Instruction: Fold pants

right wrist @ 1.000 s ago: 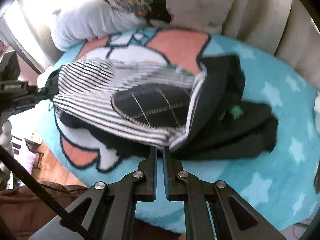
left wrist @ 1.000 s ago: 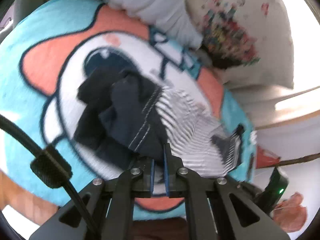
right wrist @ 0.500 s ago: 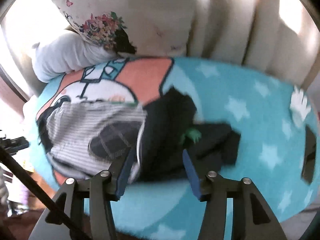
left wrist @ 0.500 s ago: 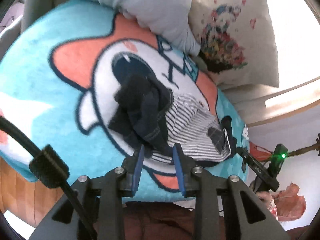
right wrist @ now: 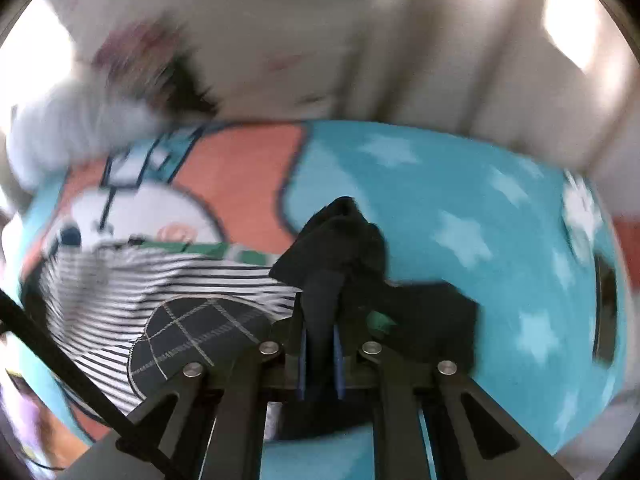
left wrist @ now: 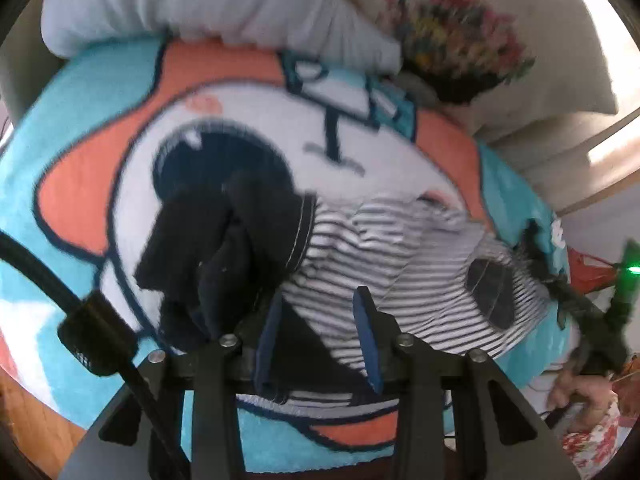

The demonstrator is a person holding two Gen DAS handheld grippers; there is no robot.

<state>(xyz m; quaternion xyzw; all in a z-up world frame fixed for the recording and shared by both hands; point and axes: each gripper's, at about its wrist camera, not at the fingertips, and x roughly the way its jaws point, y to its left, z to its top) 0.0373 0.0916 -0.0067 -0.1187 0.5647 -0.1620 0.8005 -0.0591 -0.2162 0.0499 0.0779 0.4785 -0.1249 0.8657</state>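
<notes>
The left wrist view alone shows the right gripper [left wrist: 588, 312] at the far edge of the pants [left wrist: 400, 248], beside the floral pillow [left wrist: 460, 28] and grey cushion [left wrist: 200, 4]; the right wrist view alone shows the starred turquoise part of the blanket [right wrist: 480, 200] beyond the pants [right wrist: 192, 280]. The pants lie crumpled on the blanket [left wrist: 100, 92], dark legs bunched against the striped seat. The left gripper [left wrist: 318, 334] stands spread over the striped cloth with nothing clamped, while the right gripper [right wrist: 319, 354] is pinched on a dark fold of the pants.
</notes>
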